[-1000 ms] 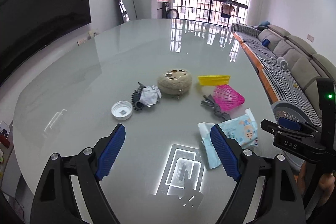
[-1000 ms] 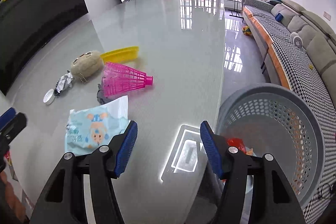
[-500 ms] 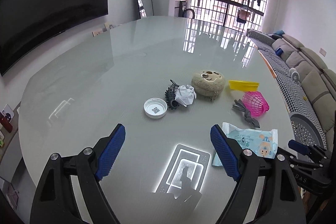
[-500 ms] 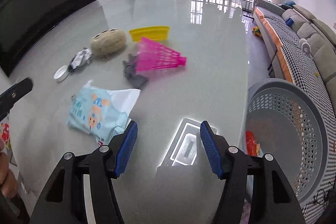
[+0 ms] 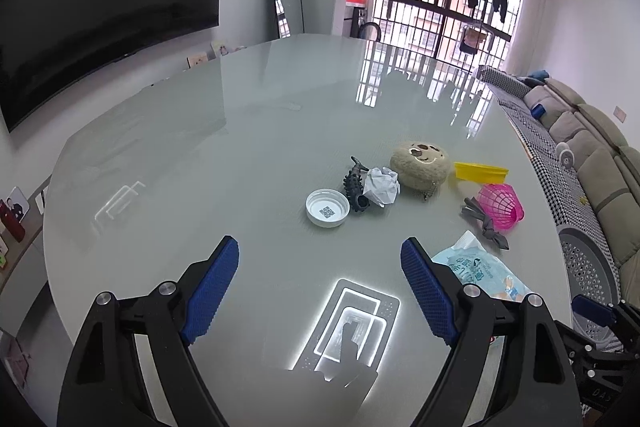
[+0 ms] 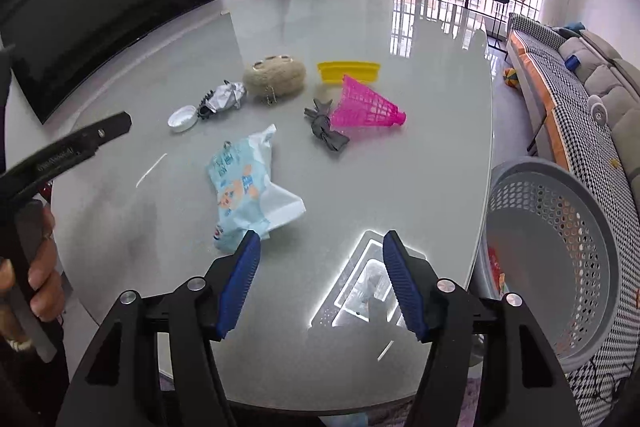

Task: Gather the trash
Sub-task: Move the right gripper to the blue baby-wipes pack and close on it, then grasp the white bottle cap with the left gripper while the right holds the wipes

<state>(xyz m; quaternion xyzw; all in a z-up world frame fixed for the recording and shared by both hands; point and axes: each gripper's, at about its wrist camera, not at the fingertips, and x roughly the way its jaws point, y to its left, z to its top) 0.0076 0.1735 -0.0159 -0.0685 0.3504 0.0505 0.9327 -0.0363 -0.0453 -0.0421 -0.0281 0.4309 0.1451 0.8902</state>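
Observation:
Trash lies on the glossy grey table (image 5: 248,131): a white cap (image 5: 327,207), a crumpled white paper (image 5: 382,185), a dark spiky piece (image 5: 354,183), a grey rag (image 5: 482,223) and a light blue wipes packet (image 5: 478,273). My left gripper (image 5: 320,285) is open and empty above the near table, the cap just ahead. My right gripper (image 6: 320,279) is open and empty, its left finger next to the packet's (image 6: 246,187) near end. The grey mesh basket (image 6: 560,259) stands right of the table.
A tan plush (image 5: 420,165), a yellow tray (image 5: 480,171) and a pink mesh cone (image 5: 500,205) lie among the trash. A sofa (image 6: 580,75) runs along the right. The left gripper's finger (image 6: 68,151) and a hand show at the right view's left edge.
Both grippers have swung left and stayed open. The packet and other items have shifted right in the left view; the right gripper now faces the table and packet more than the basket.

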